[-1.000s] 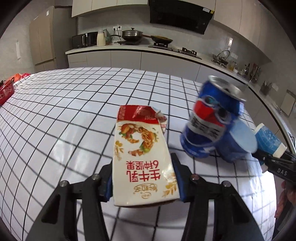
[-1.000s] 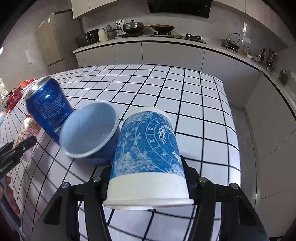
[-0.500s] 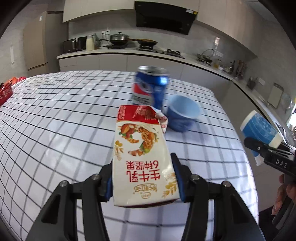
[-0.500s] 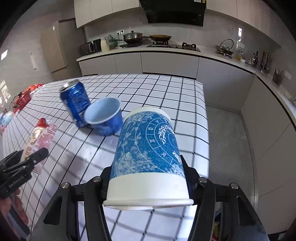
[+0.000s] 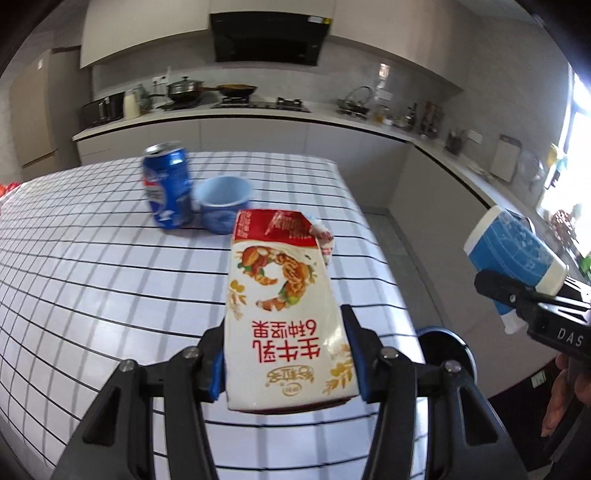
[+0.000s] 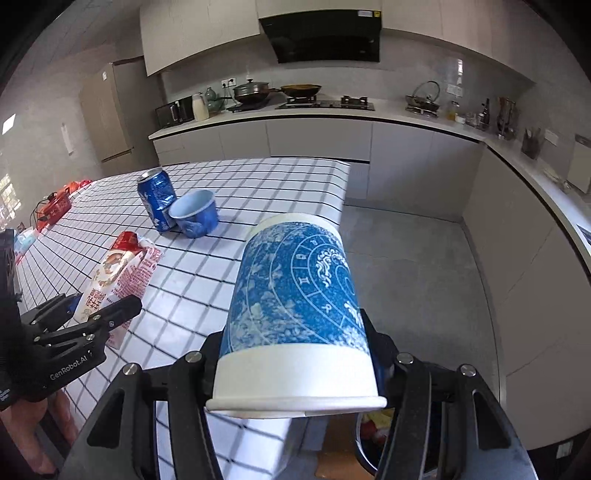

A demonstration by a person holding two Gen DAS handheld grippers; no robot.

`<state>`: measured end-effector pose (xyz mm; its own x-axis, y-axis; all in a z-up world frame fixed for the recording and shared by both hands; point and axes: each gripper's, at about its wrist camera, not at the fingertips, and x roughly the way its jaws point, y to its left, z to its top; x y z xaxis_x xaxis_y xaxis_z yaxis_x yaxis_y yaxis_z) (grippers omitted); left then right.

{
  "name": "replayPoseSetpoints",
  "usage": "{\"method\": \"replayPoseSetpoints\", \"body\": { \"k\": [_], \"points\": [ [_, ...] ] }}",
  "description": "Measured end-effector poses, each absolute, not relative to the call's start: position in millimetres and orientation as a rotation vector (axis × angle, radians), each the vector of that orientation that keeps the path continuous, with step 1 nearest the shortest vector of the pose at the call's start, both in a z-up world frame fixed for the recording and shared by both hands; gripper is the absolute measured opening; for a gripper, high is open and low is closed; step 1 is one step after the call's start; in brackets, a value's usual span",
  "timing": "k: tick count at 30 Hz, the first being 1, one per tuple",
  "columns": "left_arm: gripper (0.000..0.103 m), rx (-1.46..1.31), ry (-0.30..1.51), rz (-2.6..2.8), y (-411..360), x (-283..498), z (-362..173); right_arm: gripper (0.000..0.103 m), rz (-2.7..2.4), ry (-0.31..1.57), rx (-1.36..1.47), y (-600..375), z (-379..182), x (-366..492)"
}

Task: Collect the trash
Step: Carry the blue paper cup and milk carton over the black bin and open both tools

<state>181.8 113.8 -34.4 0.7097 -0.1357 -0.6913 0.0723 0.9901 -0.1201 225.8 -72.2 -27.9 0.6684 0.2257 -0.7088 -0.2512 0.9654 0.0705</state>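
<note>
left gripper (image 5: pixel 288 354): clamped on a milk carton (image 5: pixel 286 306), which is squeezed between the two blue pads low on its sides, torn red top pointing away from the camera
right gripper (image 6: pixel 295 354): closed around a blue-and-white paper cup (image 6: pixel 295 314), held on its side with the rim toward the camera; the zodiac-style print can be made out on the wall
carton location: held up over the near right part of the grid-pattern table (image 5: pixel 92 288), seen from the right wrist at (image 6: pixel 114 280)
cup location: carried off the table's right edge, above the grey floor; in the left wrist view it's seen at far right (image 5: pixel 517 254)
trash bin (image 6: pixel 373 439): partly glimpsed under the right gripper, dark rim with colourful scraps inside; a dark round rim is also seen at (image 5: pixel 447 347)
still on the table: a blue soda can (image 5: pixel 168 186) standing but tilted, and a light blue bowl-type cup (image 5: pixel 223 203) just beside it, looks like they're touching
background: kitchen counter (image 6: pixel 332 114) with pots on the stove, range hood (image 6: pixel 325 31) above
</note>
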Motion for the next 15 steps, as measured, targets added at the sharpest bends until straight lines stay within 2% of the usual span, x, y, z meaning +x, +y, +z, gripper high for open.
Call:
{"method": "replayPoseSetpoints", "body": {
  "k": [15],
  "points": [
    [0.053, -0.021, 0.781, -0.292, -0.3, 163.8, -34.0, 0.059, 0.146, 0.824, 0.002, -193.5, -36.9, 176.5]
  ]
}}
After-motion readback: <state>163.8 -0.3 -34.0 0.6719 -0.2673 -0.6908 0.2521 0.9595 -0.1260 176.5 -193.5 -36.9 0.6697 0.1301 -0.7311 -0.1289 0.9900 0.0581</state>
